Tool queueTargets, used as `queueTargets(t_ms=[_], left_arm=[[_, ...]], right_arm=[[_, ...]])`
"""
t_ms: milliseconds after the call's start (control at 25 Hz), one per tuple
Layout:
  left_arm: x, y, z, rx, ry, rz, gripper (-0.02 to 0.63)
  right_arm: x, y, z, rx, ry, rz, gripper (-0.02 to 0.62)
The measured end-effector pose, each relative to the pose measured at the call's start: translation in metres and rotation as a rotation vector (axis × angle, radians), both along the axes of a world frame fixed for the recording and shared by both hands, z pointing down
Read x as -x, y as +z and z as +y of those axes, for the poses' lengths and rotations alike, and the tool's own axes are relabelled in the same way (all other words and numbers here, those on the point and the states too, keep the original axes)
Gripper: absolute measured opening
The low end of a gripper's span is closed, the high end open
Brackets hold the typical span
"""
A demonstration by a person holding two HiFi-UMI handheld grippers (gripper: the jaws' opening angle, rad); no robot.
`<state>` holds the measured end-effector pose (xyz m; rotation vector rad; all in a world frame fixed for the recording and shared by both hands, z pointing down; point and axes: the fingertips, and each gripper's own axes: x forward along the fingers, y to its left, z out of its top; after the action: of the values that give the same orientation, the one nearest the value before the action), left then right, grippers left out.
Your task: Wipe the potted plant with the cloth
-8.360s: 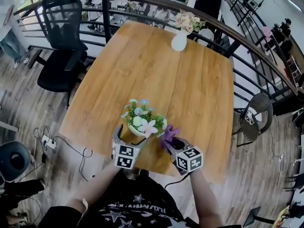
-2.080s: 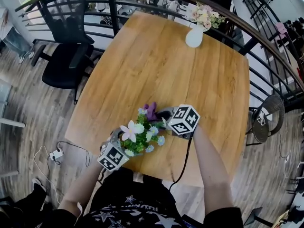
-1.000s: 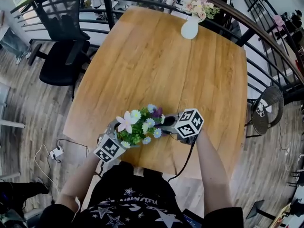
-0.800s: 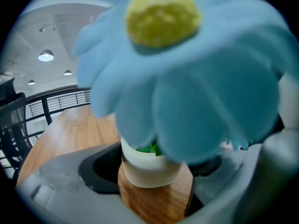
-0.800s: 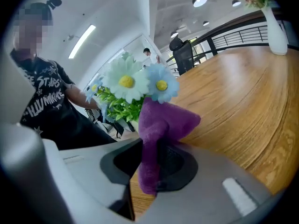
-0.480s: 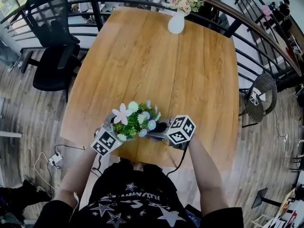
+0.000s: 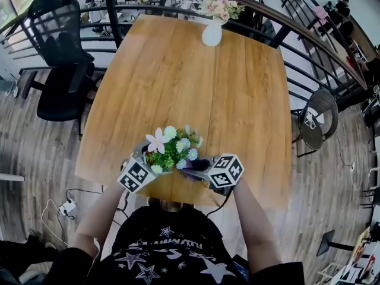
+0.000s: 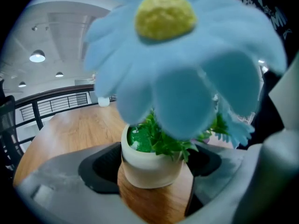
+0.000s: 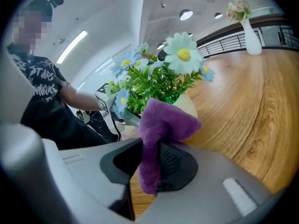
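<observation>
The small cream pot of green leaves and pale blue, white and pink artificial flowers (image 7: 171, 150) is clamped by its sides between the widely spread jaws of the left gripper (image 8: 152, 171), near the edge of the light-brown wooden table (image 7: 202, 82) closest to the person. A folded purple terry cloth (image 9: 164, 122) is pinched between the narrowly set jaws of the right gripper (image 9: 149, 164). Its free upper end is seen just beside the pot's wall, below the foliage, though contact cannot be made out.

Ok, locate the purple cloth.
The purple cloth is pinched in the right gripper, just right of the potted plant, by the near edge of the table in the head view.
</observation>
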<state>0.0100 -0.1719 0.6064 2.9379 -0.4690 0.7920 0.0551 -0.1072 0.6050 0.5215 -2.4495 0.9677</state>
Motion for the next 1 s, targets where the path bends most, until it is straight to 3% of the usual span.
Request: queueTargets(t_ms=[320,520,680,800,1000], left_arm=[[0.007,-0.001,-0.001,-0.044,-0.037,0.007,0.445],[0.021,-0.005,0.004,-0.023,-0.079,0.045,0.446],[0.037,-0.011,0.005,0.004,-0.146,0.112,0.446],[0.050,-0.016,0.007,0.077,-0.214,0.191,0.446],[0.064,-0.021,0.015,0.110,-0.270,0.262,0.446]], right_arm=[[-0.033,-0.017,-0.007,-0.110,0.235,0.045,0.091],[-0.052,-0.028,-0.014,-0.198,0.433,0.101,0.092],[-0.064,-0.027,-0.014,-0.271,0.588,0.171,0.091],[-0.070,-0.028,-0.006,-0.311,0.694,0.241,0.091],[-0.074,-0.021,0.012,-0.298,0.803,0.272,0.091]])
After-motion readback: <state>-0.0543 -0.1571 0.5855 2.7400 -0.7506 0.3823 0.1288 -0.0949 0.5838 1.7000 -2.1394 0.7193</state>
